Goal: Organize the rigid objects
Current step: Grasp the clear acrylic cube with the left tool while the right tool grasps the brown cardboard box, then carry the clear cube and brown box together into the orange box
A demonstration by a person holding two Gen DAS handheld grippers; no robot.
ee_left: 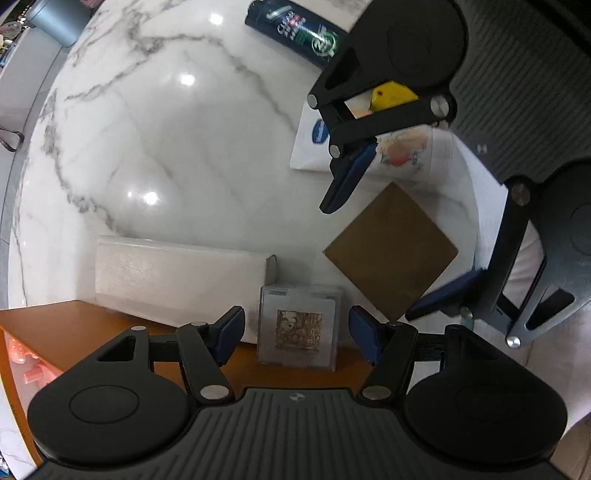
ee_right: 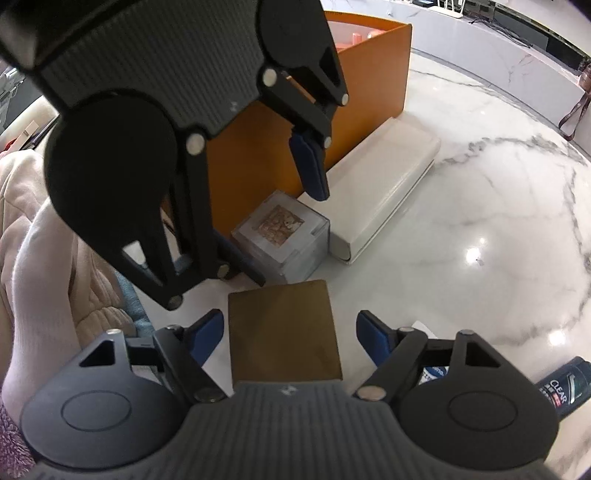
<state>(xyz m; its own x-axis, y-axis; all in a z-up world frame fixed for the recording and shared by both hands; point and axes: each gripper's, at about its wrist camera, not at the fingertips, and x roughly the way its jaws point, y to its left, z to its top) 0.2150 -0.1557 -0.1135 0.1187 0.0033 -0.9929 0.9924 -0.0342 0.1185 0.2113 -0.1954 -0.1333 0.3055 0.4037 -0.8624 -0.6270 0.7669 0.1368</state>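
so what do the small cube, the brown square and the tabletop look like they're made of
Small cube: likely clear acrylic or plastic, faces translucent and frosty around a brownish insert.
Brown square: flat and matte, dull bronze-brown sheen; metal, card or coated board, cannot tell which.
Tabletop: polished marble or marble-look stone, grey veins, sharp light reflections.

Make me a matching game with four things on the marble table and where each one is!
Things:
1. clear cube
2. brown square box
3. long white box
4. dark CLEAR bottle

Places:
A. lying flat along the orange box's side
B. far off near the table edge, lying down
C. between the left gripper's open jaws
D. between the right gripper's open jaws

Pairs: 1-C, 2-D, 3-A, 4-B
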